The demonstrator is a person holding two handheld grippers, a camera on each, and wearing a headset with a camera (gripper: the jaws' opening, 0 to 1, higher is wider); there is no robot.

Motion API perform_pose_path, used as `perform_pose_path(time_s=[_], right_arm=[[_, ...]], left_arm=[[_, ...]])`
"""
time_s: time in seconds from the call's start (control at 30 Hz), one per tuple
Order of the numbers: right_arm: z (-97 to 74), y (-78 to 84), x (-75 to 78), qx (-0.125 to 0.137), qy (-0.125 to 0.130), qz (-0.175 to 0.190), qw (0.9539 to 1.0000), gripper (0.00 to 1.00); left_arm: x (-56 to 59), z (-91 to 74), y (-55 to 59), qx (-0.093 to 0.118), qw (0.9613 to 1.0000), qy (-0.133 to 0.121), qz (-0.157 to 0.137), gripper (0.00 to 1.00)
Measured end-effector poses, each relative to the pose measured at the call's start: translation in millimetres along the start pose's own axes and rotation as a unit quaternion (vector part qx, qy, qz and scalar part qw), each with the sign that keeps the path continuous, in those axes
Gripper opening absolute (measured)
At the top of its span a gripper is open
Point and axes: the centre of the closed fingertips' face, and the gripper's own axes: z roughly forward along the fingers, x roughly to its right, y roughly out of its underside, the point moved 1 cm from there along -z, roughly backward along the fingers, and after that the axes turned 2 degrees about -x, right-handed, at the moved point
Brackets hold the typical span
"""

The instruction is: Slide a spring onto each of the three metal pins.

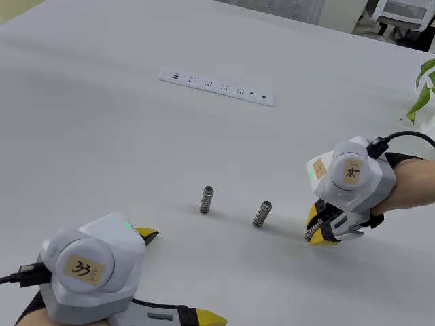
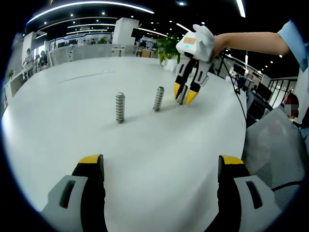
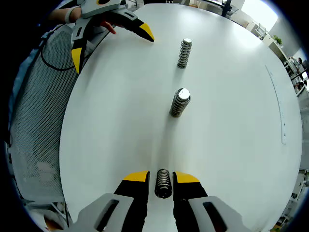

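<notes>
Two springs stand upright on the white table, each over a metal pin: one (image 1: 206, 199) (image 2: 119, 107) (image 3: 184, 53) to the left, the other (image 1: 262, 213) (image 2: 159, 98) (image 3: 179, 103) to its right. A round pin head shows atop each. My right gripper (image 1: 321, 234) (image 2: 185, 96) (image 3: 162, 177) points down at the table just right of them, shut on a third spring (image 1: 313, 231) (image 2: 181, 96) (image 3: 163, 183) that stands between its yellow tips. My left gripper (image 1: 180, 276) (image 2: 161, 164) (image 3: 111, 46) is open near the front edge, with nothing between its fingers.
A white power strip (image 1: 216, 85) lies across the far side of the table. Green plant leaves (image 1: 423, 92) reach in at the right edge. A black cable (image 1: 408, 136) runs from the right gripper. A mesh chair back (image 3: 38, 121) stands beyond the table's edge.
</notes>
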Motion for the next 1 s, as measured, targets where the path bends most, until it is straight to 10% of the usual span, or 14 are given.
perform_pose_path(time_s=[0.7,1.0], right_arm=[[-5.0,-13.4,-9.4,0.088,0.036,0.06,0.9936,0.95],[-8.9,-12.5,-17.8,0.123,0.046,0.092,0.987,0.99]], left_arm=[[-4.0,-6.8,-10.1,0.012,0.9999,-0.004,0.008,0.98],[-8.0,-11.7,-12.3,0.016,0.9998,-0.012,0.009,0.98]])
